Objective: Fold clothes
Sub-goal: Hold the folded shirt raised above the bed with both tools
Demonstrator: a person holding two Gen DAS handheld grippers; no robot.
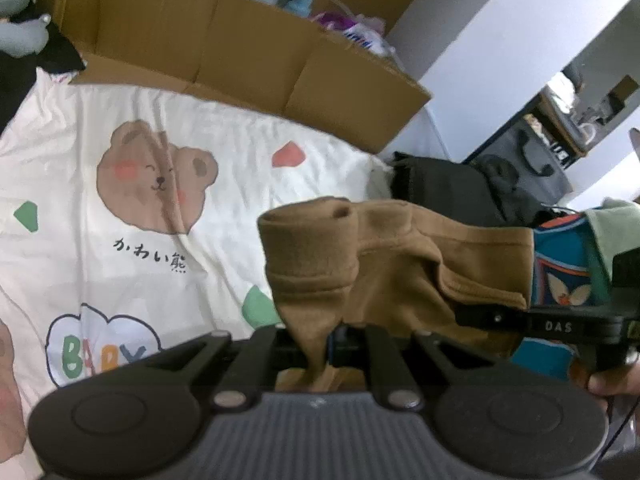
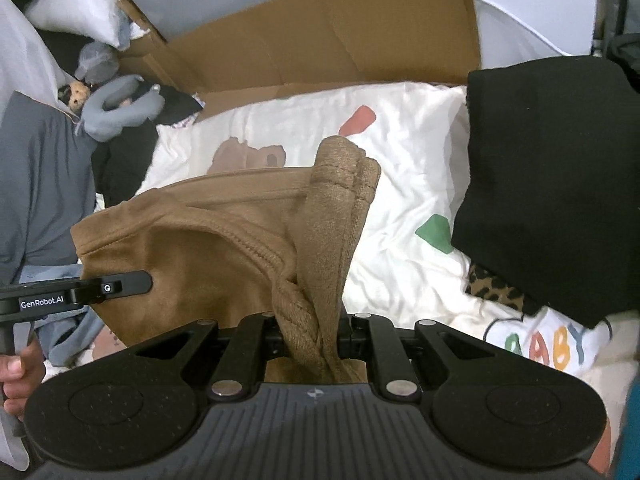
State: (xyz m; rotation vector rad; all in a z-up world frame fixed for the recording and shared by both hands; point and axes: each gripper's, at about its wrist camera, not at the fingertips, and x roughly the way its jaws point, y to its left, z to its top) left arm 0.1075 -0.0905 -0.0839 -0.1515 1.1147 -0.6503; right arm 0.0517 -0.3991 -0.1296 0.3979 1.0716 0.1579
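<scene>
**Brown garment held up between both grippers**

And there it was, the brown garment (image 1: 400, 264) lifted above the bed, stretched between the two tools! The left hand-held gripper (image 1: 320, 344) was clenched tight on a bunched fold of the brown fabric, the cloth pinched between its jaws and rising in a rolled cuff above them. Over on the other side, the right hand-held gripper (image 2: 316, 340) was clamped on a twisted bundle of the same garment, a thick hem standing upright just beyond its jaws. Below lay the cream bedsheet (image 1: 120, 152) with its bear print. A folded black garment (image 2: 552, 184) sat on the sheet to the right, with a leopard-print cloth (image 2: 496, 292) peeking from under it. A flattened cardboard box (image 1: 224, 48) lay along the far edge of the bed.
</scene>
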